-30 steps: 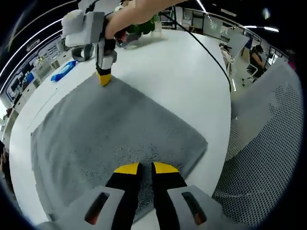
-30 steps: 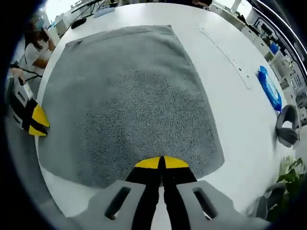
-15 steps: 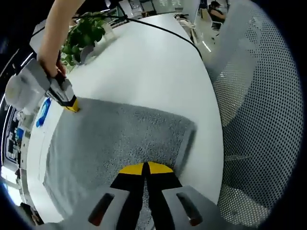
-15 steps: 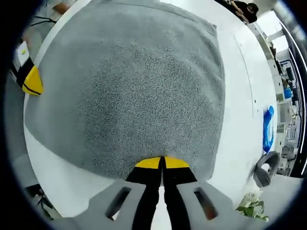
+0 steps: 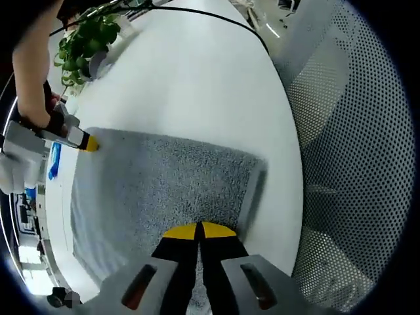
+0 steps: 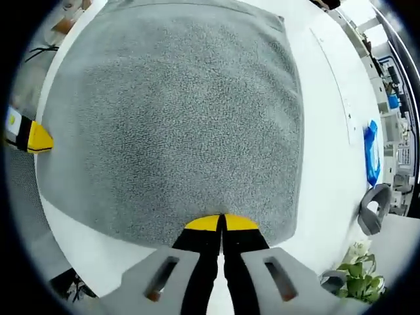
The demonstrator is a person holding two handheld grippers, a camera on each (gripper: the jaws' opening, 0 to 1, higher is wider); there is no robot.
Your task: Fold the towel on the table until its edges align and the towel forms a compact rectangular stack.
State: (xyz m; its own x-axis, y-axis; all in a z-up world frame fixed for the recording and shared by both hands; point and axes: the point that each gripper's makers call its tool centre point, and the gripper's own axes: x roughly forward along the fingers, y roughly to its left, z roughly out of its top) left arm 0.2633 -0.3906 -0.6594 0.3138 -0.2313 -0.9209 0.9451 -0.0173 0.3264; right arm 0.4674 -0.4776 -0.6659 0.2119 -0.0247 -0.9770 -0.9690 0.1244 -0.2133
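A grey towel (image 5: 157, 190) lies spread on the white table (image 5: 197, 79); in the right gripper view the towel (image 6: 170, 118) covers most of the table (image 6: 325, 131). My left gripper (image 5: 199, 230) is shut on the towel's near corner, yellow tips together. My right gripper (image 6: 222, 223) is shut on another corner of the towel. The right gripper (image 5: 88, 143) comes into the left gripper view at the far corner, held by a hand. The left gripper (image 6: 36, 138) comes into the right gripper view at the left edge.
A green potted plant (image 5: 85, 39) and a black cable (image 5: 216, 20) are on the table's far side. A mesh chair (image 5: 348, 131) stands by the table's edge. A blue object (image 6: 373, 151), a grey headset-like item (image 6: 371, 210) and a plant (image 6: 357, 272) lie to the right.
Both views have swung and tilted as the hands moved. The left gripper's jaws, slightly apart a second ago, are now together on the towel corner. The right gripper stays shut on its corner.
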